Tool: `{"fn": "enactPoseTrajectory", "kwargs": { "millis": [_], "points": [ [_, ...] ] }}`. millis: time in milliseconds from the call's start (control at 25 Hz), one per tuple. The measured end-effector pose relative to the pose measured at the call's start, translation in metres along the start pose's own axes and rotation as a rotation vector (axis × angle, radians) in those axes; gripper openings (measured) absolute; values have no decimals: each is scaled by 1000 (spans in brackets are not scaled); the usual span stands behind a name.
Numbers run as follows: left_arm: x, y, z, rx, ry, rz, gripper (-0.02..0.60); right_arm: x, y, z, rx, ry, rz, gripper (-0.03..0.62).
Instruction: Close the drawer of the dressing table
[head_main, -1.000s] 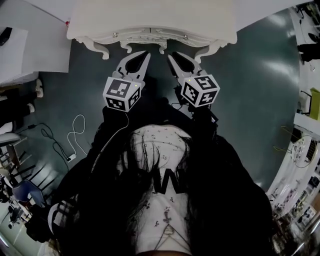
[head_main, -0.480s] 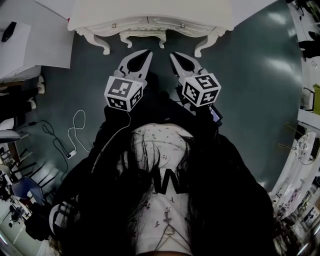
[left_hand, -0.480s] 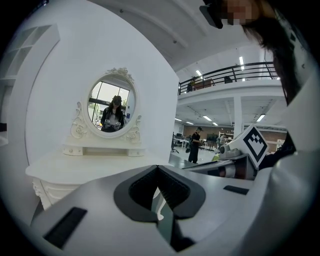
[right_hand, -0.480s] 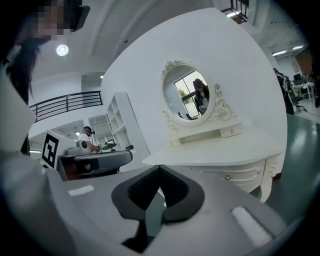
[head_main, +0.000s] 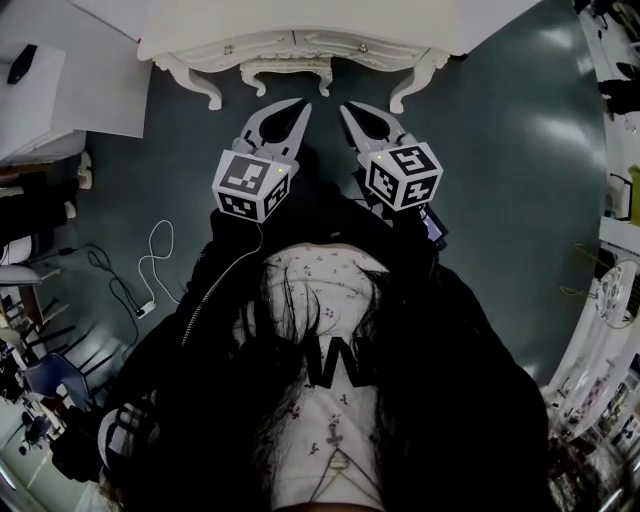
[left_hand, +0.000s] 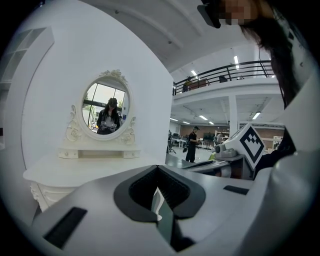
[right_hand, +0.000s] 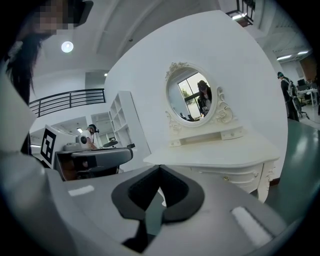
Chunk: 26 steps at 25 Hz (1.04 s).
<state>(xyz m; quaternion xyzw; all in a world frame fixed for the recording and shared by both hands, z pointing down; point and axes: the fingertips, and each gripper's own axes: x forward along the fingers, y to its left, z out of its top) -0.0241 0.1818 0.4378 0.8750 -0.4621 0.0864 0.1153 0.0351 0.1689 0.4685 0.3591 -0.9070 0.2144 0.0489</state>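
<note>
The white dressing table (head_main: 300, 20) stands at the top of the head view, its drawer fronts (head_main: 364, 47) lying flush with the frame. My left gripper (head_main: 297, 106) and right gripper (head_main: 350, 108) hang side by side over the floor, short of the table and touching nothing. The left gripper view shows the table top (left_hand: 85, 170) and oval mirror (left_hand: 106, 110) beyond the left gripper (left_hand: 158, 167), whose tips meet. In the right gripper view the right gripper (right_hand: 160, 167) has just been closing with nothing between its jaws; a drawer (right_hand: 235, 175) shows behind it.
Dark green floor (head_main: 500, 150) surrounds the table. A white cable (head_main: 150, 265) lies on the floor at the left, under a white board (head_main: 60, 90). Racks and clutter (head_main: 620, 270) line the right edge. Other people stand far off in the hall.
Both grippers have drawn back from the table, so the gap to its front has grown. The right gripper's jaws have closed from partly open.
</note>
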Motion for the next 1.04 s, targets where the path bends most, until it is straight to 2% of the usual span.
{"fn": "enactPoseTrajectory", "kwargs": {
  "millis": [1040],
  "points": [
    [27,1,3,23,17,-44,0,13,-20,1,-3,16,-8,8]
  ]
}}
